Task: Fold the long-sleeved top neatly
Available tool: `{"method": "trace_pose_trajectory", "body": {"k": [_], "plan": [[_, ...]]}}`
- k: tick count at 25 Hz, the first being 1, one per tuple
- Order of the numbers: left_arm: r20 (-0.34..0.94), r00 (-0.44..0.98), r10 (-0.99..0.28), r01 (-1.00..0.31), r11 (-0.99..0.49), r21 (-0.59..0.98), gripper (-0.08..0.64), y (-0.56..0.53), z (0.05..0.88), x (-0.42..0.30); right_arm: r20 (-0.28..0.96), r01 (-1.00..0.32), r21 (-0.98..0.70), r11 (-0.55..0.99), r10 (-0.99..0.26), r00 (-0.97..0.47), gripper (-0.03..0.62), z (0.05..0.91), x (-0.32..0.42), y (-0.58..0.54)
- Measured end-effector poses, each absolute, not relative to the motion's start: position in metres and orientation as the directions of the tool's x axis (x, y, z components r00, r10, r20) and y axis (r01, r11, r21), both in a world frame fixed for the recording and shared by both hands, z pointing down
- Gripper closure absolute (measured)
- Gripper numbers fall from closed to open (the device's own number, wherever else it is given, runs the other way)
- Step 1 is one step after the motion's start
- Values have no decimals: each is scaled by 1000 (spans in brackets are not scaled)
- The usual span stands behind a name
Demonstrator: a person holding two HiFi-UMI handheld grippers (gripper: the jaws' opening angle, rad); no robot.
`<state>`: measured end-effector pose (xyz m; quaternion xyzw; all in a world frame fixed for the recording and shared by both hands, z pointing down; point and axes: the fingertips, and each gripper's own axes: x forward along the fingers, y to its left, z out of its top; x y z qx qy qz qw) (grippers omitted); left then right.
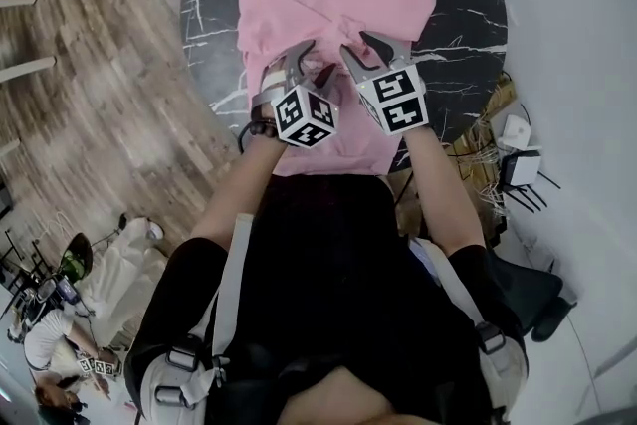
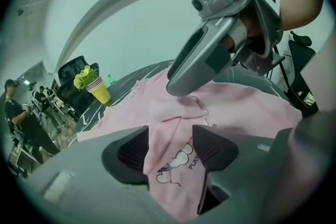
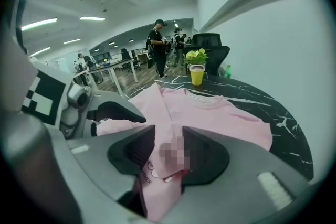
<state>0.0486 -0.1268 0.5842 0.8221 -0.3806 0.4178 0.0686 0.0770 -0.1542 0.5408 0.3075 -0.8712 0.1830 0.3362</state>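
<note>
A pink long-sleeved top lies flat on the round black marble table, collar at the far side, with sleeve fabric folded in over its front. Both grippers hover close together over its lower middle. My left gripper is open; in the left gripper view its jaws stand apart over the printed chest, with no pad pressing the cloth. My right gripper is open too, and pink fabric shows in the gap of its jaws. The other gripper's finger crosses just ahead of the left jaws.
A yellow cup with a green plant and a small green bottle stand at the table's far edge. A white device with cables sits on the floor to the right. Office chairs and people are beyond.
</note>
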Motion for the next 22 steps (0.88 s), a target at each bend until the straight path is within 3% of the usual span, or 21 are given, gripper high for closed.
{"method": "trace_pose_trajectory", "body": {"k": [13, 16, 22], "plan": [[774, 367, -517, -734, -672, -101, 293, -114, 598, -32, 836, -658, 48, 751, -391, -385, 410, 597, 43, -156], [778, 365, -511, -736, -670, -95, 293, -114, 600, -40, 825, -679, 78, 730, -430, -368, 526, 593, 44, -162], [773, 376, -511, -750, -658, -70, 301, -109, 596, -40, 701, -730, 0, 683, -521, -487, 562, 546, 36, -181]]}}
